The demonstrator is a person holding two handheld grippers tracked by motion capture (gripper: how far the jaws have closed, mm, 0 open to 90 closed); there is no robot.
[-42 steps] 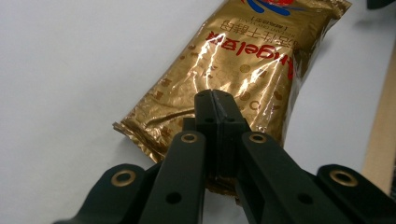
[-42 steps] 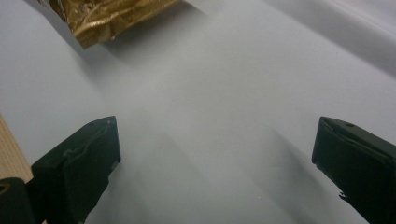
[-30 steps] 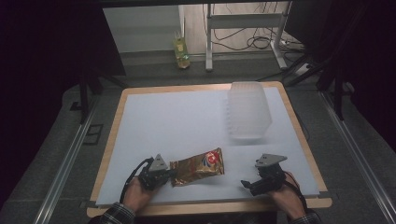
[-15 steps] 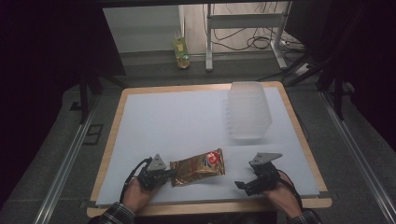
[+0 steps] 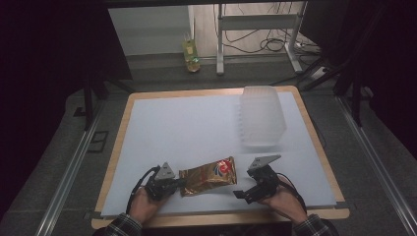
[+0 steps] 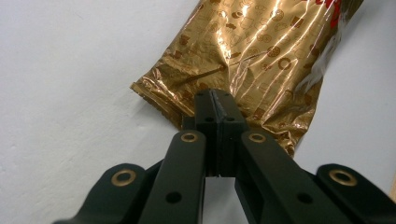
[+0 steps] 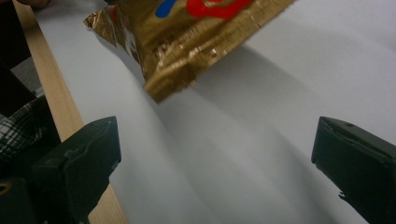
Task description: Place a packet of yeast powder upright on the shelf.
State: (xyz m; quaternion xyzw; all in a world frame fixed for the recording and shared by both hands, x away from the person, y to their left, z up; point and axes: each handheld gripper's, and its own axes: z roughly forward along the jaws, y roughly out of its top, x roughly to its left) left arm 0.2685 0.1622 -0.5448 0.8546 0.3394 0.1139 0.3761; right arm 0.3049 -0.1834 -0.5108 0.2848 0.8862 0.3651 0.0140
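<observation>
A gold foil snack bag [image 5: 206, 176] with a red and blue logo lies near the front edge of the white table top [image 5: 187, 128]. My left gripper [image 5: 180, 184] is shut on the crimped left end of the bag [image 6: 252, 51], its jaws pressed together [image 6: 215, 95] over the seal. My right gripper [image 5: 242, 193] is open just right of the bag, tilted toward it. In the right gripper view the bag's corner [image 7: 187, 32] hangs slightly above the table ahead of the wide-open jaws [image 7: 215, 135], with nothing between them.
A translucent ribbed plastic container [image 5: 262, 115] lies at the back right of the table. The wooden table rim [image 5: 221, 216] runs close behind both hands. A yellow-green bottle [image 5: 192, 51] stands on the floor beyond the table.
My right gripper has moved left toward the bag's right end and tipped down. The left gripper and the bag have stayed in place.
</observation>
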